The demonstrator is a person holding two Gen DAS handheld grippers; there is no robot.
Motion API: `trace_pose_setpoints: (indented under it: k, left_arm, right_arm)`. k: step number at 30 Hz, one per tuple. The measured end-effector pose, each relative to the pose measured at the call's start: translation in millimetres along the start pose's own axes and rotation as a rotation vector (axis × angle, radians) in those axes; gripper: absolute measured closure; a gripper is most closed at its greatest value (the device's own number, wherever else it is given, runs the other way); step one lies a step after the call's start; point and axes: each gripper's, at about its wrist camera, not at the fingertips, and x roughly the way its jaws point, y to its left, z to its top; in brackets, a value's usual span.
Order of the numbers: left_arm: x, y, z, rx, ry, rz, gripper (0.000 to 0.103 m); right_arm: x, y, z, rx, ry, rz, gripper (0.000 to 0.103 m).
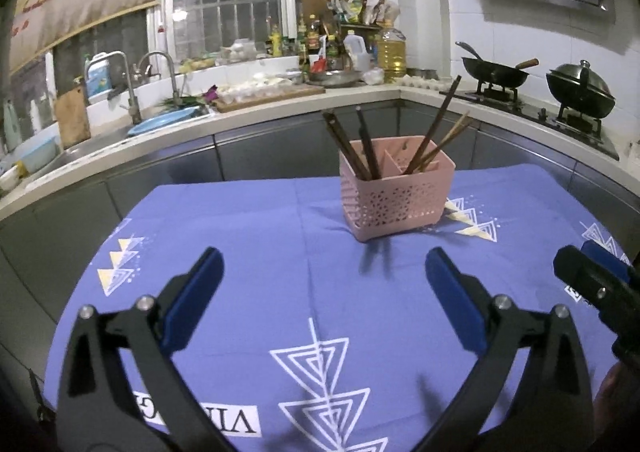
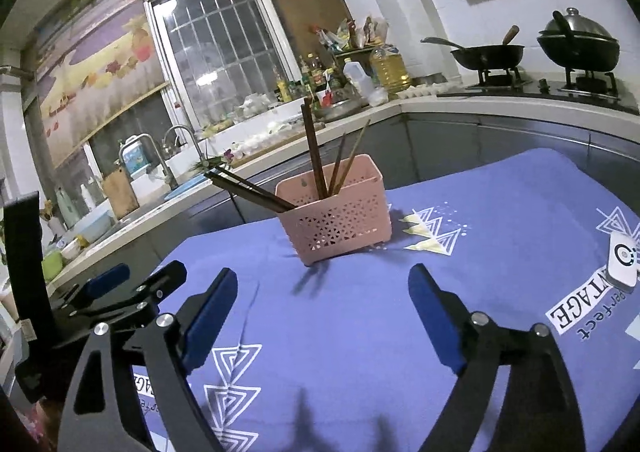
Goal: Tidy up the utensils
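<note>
A pink perforated utensil holder [image 1: 396, 197] [image 2: 334, 211] stands upright on the blue tablecloth [image 1: 260, 236] [image 2: 500, 219]. Several dark and light wooden chopsticks [image 1: 362, 147] [image 2: 314, 153] lean out of its compartments. My left gripper [image 1: 324, 262] hovers low over the cloth in front of the holder, open, with nothing between its blue pads [image 1: 192, 296]. My right gripper [image 2: 324, 280] is also open and empty, a little short of the holder. In the left wrist view the right gripper's finger [image 1: 596, 276] shows at the right edge. The left gripper [image 2: 136, 284] shows at the left of the right wrist view.
A small white device [image 2: 622, 260] lies on the cloth at the right edge. Behind the table runs a kitchen counter with a sink and tap [image 1: 160, 83], a cutting board [image 1: 268, 93], bottles [image 1: 390, 51] and two woks on a stove [image 1: 498, 71].
</note>
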Motion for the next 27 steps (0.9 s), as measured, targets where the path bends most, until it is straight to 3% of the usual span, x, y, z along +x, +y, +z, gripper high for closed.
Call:
trace_pose_setpoints:
  k: [8, 27]
  left_arm:
    - [10, 6, 1, -0.014, 0.053, 0.032, 0.006]
    - [4, 12, 6, -0.013, 0.028, 0.06, 0.006]
  right_arm:
    - [6, 1, -3, -0.002, 0.032, -0.006, 0.016]
    - [5, 3, -3, -0.01, 0.031, -0.006, 0.016]
